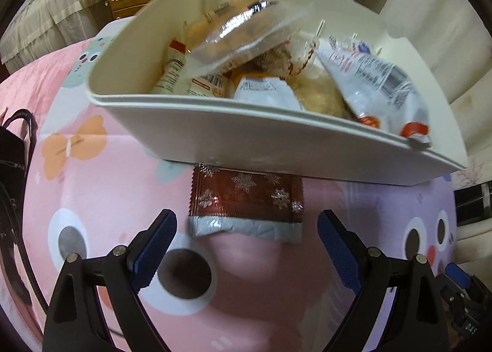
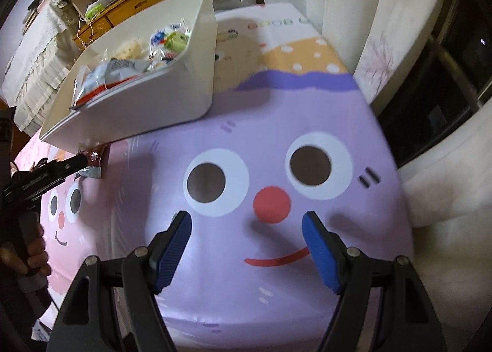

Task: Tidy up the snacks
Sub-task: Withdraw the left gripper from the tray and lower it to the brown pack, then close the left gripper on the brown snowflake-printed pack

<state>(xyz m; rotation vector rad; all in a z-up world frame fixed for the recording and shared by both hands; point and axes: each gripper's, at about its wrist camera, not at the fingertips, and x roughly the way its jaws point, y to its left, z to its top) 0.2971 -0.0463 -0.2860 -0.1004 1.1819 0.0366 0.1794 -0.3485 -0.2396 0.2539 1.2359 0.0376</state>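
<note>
Left tongs (image 1: pixel 247 238) spread wide, nothing between pads, poised over brown snowflake snack packet (image 1: pixel 244 198) lying flat on cartoon-print counter (image 1: pixel 101 173). Packet's far edge tucked under white bin (image 1: pixel 276 142), which is filled with wrapped snacks. Right tongs (image 2: pixel 247 233) spread, empty, above purple cartoon face, well apart from bin. Hand (image 2: pixel 30 253) grips left tool's handle.

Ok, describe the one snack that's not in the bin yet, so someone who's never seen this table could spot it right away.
Find the white bin full of snacks on the cartoon tablecloth. Just in front of its near wall, partly tucked under it, a flat packet lies on the pink part of the cloth. It is dark red-brown with silver snowflakes and a silver end strip, and is the only snack outside the bin.
</note>
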